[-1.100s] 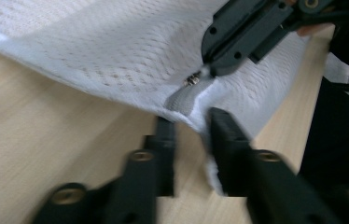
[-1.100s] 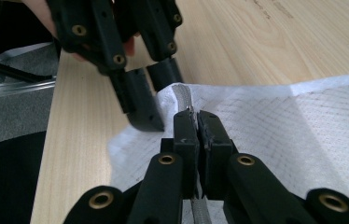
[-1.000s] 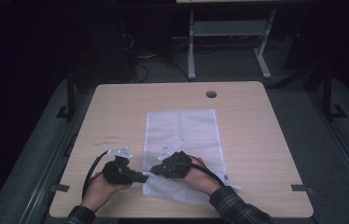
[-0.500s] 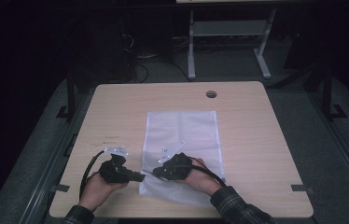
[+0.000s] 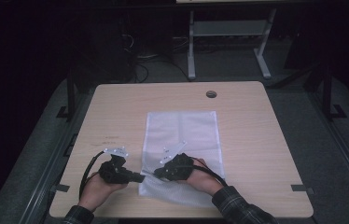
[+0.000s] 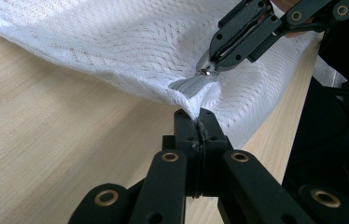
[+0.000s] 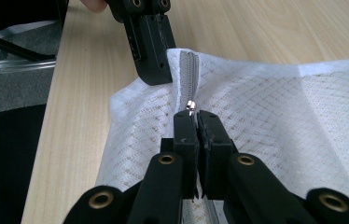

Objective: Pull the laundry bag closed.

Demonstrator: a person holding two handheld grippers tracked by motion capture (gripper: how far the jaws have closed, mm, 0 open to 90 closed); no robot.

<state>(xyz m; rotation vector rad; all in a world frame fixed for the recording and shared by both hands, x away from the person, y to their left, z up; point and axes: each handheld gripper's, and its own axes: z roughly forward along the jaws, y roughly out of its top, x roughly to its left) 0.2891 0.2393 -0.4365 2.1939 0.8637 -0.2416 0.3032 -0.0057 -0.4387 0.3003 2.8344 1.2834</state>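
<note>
Mesh bag (image 5: 182, 135): flat on tabletop (image 5: 266, 140), near corner now lifted slightly. Left tongs (image 6: 199, 122) clamp corner seam; right tongs (image 7: 195, 122) pinch zipper pull (image 7: 190, 106). Hands steady; zipper appears ready for pulling.

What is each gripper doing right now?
Left gripper: shut on the mesh bag corner.
Right gripper: shut on the zipper pull.

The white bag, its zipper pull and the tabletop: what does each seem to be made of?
The white bag looks like soft synthetic mesh fabric: an open diamond weave, matte, folding limply. Its zipper pull looks like metal, small, silvery and glinting, on grey woven zipper tape. The tabletop looks like pale wood-grain laminate, smooth and matte; solid wood cannot be ruled out.
</note>
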